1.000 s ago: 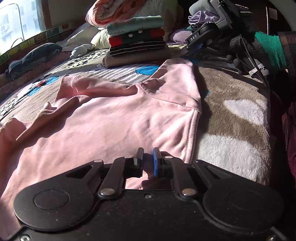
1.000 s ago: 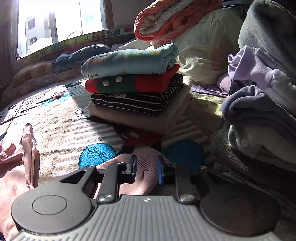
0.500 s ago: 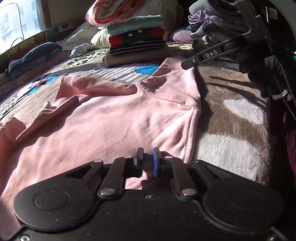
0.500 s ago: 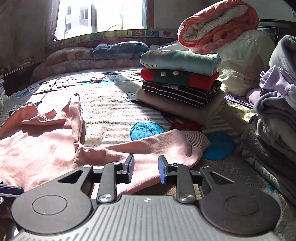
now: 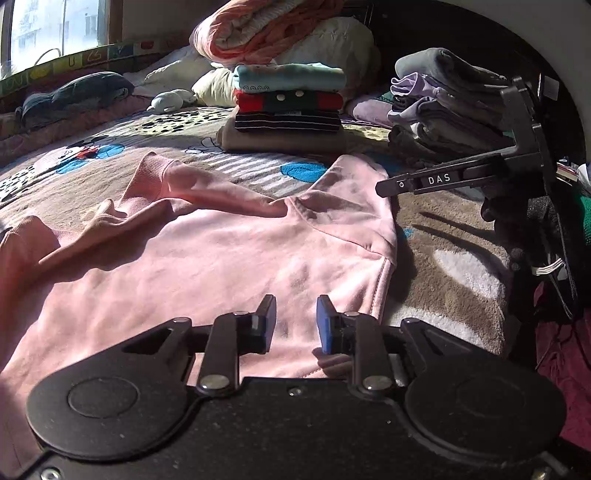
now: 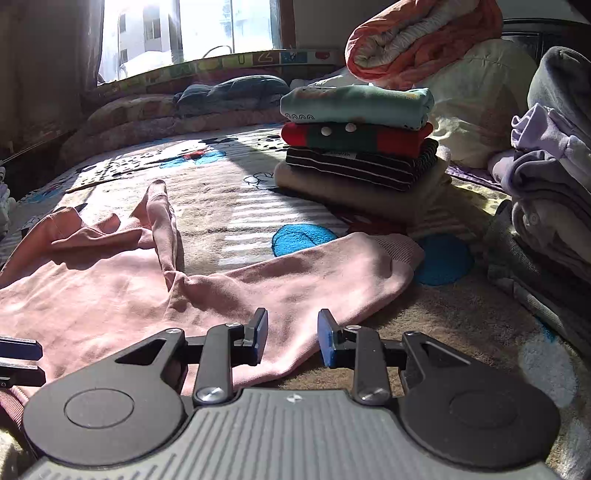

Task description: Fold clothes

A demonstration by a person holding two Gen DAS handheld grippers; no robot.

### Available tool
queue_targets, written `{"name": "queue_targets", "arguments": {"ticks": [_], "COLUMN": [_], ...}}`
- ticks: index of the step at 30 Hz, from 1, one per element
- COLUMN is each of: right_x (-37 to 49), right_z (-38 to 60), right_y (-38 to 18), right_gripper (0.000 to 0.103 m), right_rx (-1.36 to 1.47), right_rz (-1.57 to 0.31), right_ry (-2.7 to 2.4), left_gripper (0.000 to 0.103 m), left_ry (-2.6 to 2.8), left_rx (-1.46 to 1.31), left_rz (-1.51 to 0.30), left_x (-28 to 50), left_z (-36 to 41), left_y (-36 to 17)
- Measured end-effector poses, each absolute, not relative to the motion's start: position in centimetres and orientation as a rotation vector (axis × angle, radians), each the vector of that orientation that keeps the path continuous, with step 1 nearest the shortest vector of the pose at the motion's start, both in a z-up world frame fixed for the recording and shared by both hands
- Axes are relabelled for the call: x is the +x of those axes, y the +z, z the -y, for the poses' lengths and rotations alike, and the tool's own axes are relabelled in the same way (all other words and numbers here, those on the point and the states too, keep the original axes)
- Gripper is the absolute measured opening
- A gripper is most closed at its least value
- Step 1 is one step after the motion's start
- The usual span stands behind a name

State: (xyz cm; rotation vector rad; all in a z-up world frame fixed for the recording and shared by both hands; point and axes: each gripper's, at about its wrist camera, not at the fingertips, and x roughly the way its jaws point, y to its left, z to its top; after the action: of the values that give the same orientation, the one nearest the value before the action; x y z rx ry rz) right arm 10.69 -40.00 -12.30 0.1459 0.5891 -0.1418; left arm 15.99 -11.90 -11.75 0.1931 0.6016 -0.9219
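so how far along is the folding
Done: a stack of folded clothes sits on the bed. In hand: nothing is gripped; the left gripper and right gripper are both open over the pink sweatshirt, which lies spread out, sleeves not folded in. Left: folding it, plus the heap of clothes alongside.

Bright sun comes in through the window (image 6: 192,33), which glares white. Dark, sharp shadows lie across the blanket (image 5: 443,236). Both pictures are clear but bend round at the edges.
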Motion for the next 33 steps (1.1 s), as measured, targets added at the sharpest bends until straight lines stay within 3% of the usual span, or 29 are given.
{"name": "queue_targets", "arguments": {"ticks": [4, 12, 16, 30, 31, 33], "right_x": [12.5, 20.1, 24.4, 33.7, 34.2, 35.0], "right_z": [38.6, 34.4, 32.7, 33.2, 33.4, 33.7], "right_y": [-11.2, -9.2, -8.7, -10.8, -11.1, -11.6], "right_gripper": [0.031, 0.031, 0.039, 0.043, 0.041, 0.019], "right_rx": [0.163, 0.107, 0.077, 0.272, 0.297, 0.352], "right_rz": [-0.590, -0.603, -0.619, -0.660, -0.667, -0.686], "right_ry": [-0.080, 0.077, 0.127, 0.263, 0.281, 0.345], "left_gripper": [0.022, 0.023, 0.030, 0.033, 0.033, 0.018], "left_ry": [-0.867, -0.677, -0.581, -0.566, -0.569, -0.576], "left_rx": [-0.076, -0.238, -0.316, -0.236, -0.231, -0.223], "left_rz": [-0.618, -0.634, -0.639, -0.752, -0.760, -0.776], "left_x": [19.4, 25.6, 28.7, 38.7, 39.0, 39.7], "left_z": [7.9, 1.6, -1.5, -2.0, -1.8, -1.4], "left_y": [-10.2, -9.4, -8.9, -10.1, -10.4, -11.0]}}
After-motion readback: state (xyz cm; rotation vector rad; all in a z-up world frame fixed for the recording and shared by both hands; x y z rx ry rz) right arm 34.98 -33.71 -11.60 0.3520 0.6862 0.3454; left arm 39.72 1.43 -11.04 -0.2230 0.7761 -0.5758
